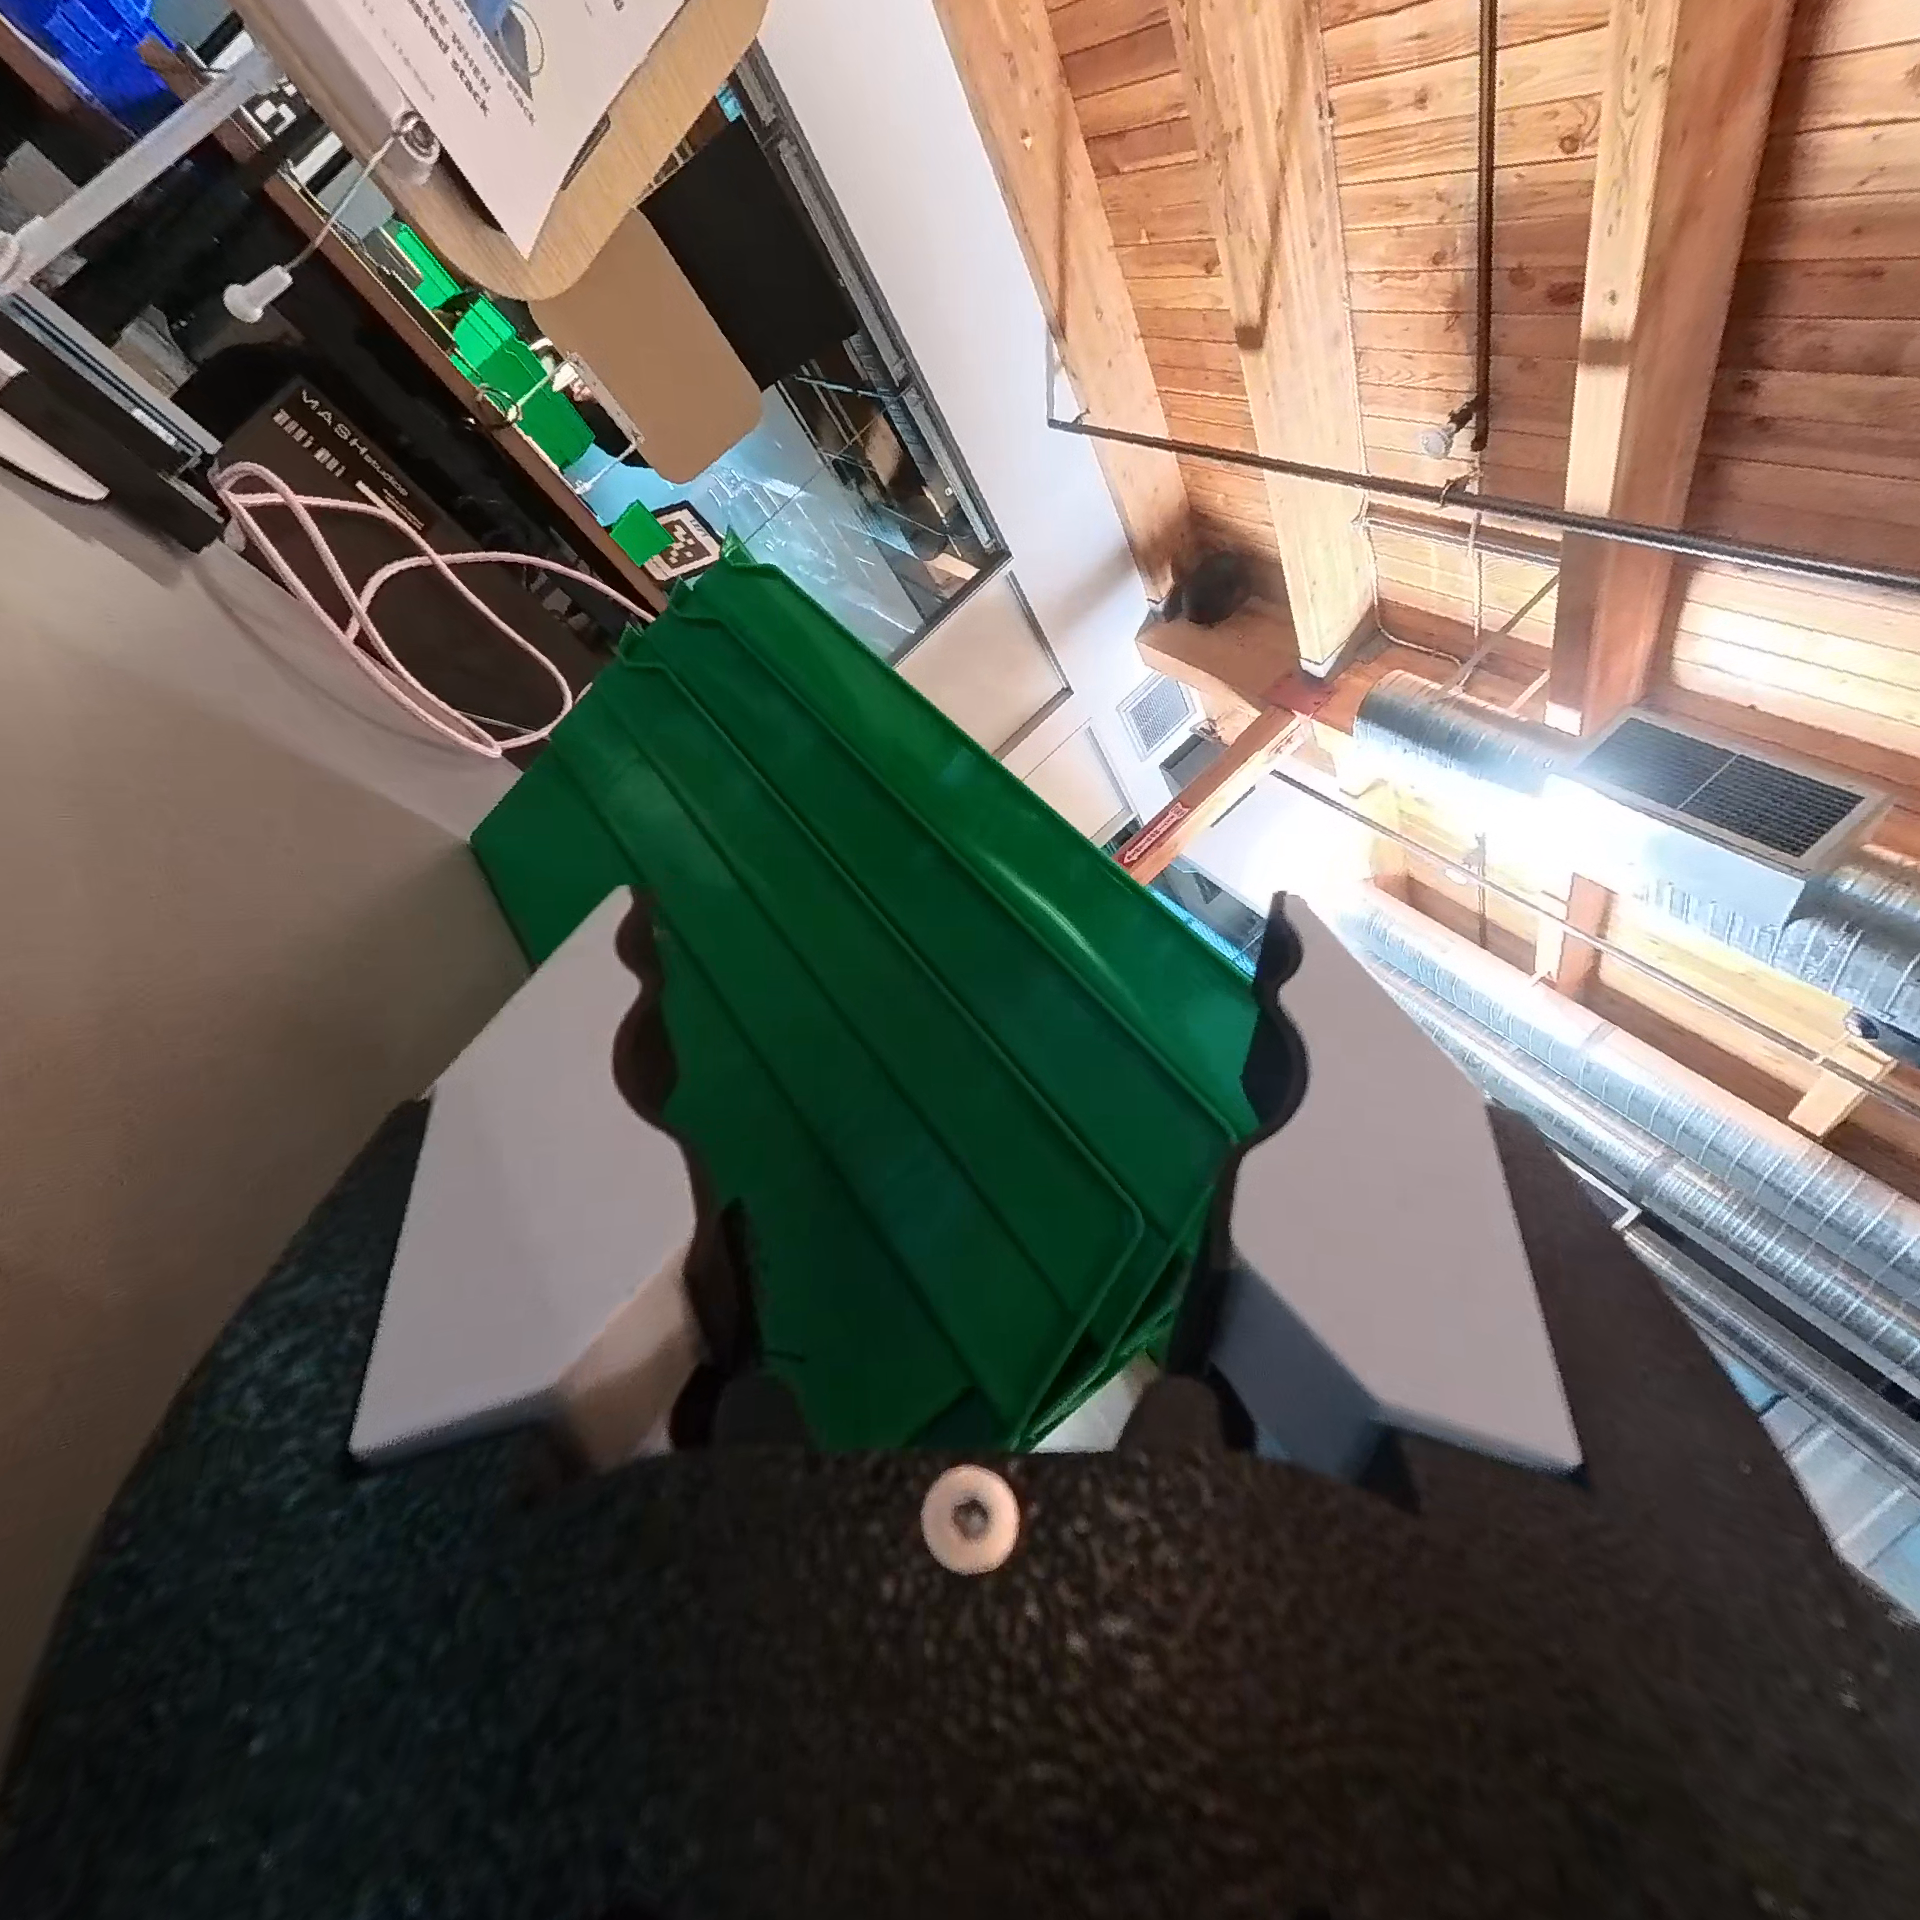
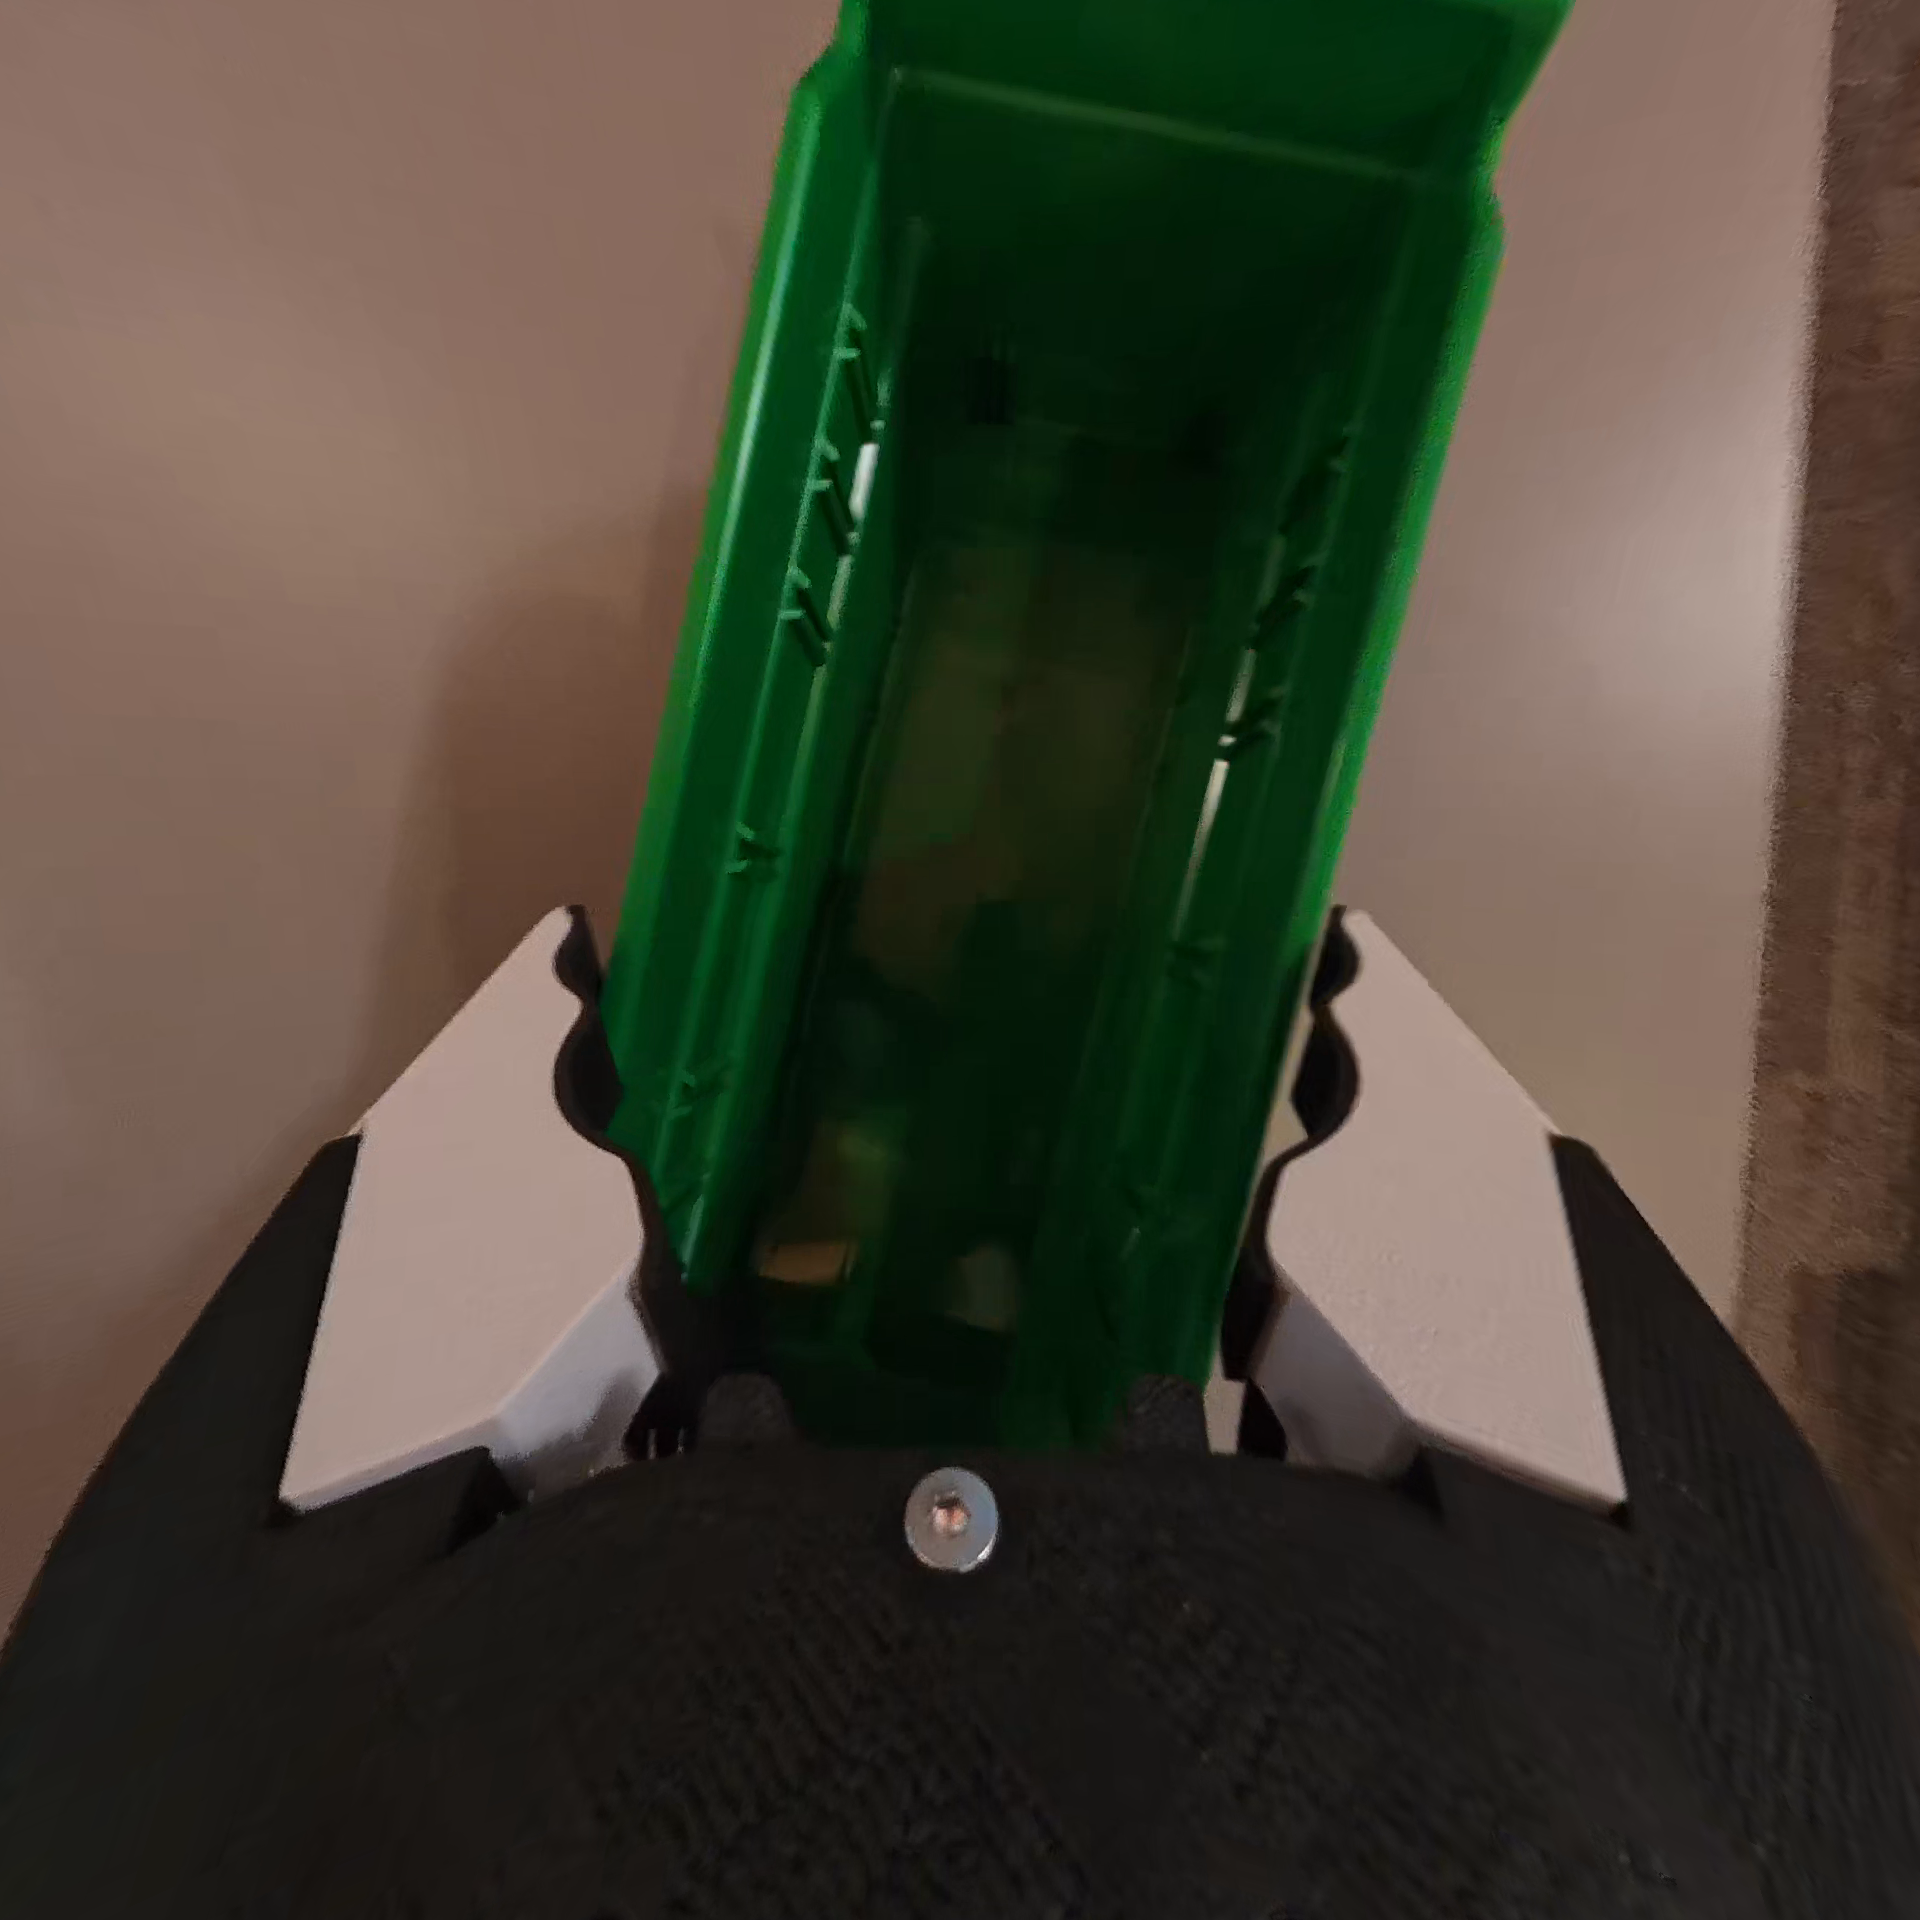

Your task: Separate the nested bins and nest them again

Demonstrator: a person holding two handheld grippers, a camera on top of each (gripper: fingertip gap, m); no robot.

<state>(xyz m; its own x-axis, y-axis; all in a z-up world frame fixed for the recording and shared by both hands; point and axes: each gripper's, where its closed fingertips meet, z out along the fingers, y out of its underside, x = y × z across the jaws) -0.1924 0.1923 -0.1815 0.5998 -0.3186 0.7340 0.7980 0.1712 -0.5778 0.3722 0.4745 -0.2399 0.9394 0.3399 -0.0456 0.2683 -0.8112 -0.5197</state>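
In the left wrist view, my left gripper (image 1: 956, 935) is shut on a stack of nested green bins (image 1: 831, 831). The stack is tilted and seen from the outside, with several rims stepped along it. Its far end reaches past the beige table's (image 1: 208, 831) edge. In the right wrist view, my right gripper (image 2: 956, 935) is shut on a green bin (image 2: 1039, 623). I look into its open inside, and it is held over the beige table (image 2: 312, 520). Each view shows only its own gripper.
A pink cable (image 1: 416, 623) loops over a black box (image 1: 353, 488) beyond the table. A shelf behind holds more green bins (image 1: 499, 353) and blue bins (image 1: 83, 62). A black-and-white marker tag (image 1: 681, 540) sits by the stack's far end. A grey-brown strip (image 2: 1849, 623) borders the table on the right.
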